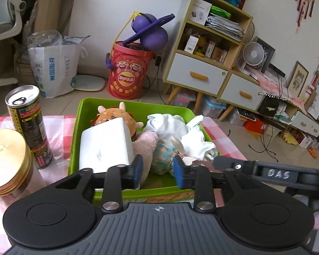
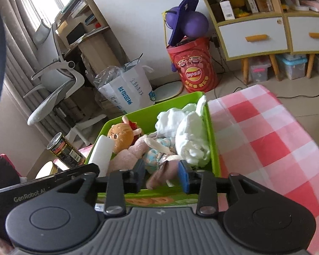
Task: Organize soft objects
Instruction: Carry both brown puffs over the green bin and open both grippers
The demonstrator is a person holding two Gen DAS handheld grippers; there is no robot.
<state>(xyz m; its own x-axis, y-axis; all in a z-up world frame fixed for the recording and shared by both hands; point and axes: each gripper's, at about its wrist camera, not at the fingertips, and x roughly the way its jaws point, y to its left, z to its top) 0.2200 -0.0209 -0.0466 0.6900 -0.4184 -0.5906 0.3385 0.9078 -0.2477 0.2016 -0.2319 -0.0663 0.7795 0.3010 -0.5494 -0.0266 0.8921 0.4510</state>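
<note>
A green bin [image 1: 89, 106] stands on a pink checked tablecloth. It holds a white foam block [image 1: 105, 146], an orange plush deer [image 1: 117, 114], a pink plush with a teal dress [image 1: 163, 155] and white cloths [image 1: 180, 129]. My left gripper [image 1: 158, 173] is open and empty above the bin's near edge. My right gripper [image 2: 161, 177] is open and empty over the pink plush [image 2: 161, 172] at the near edge of the bin [image 2: 212, 127]. The block [image 2: 102, 153], deer [image 2: 120, 135] and cloths [image 2: 191, 136] show there too.
A tall black can [image 1: 28, 125] and a gold-lidded jar [image 1: 7, 159] stand left of the bin. The checked tablecloth [image 2: 265, 140] stretches to the right. On the floor behind are a red bucket [image 1: 127, 74], a paper bag [image 1: 53, 68] and a shelf unit [image 1: 206, 48].
</note>
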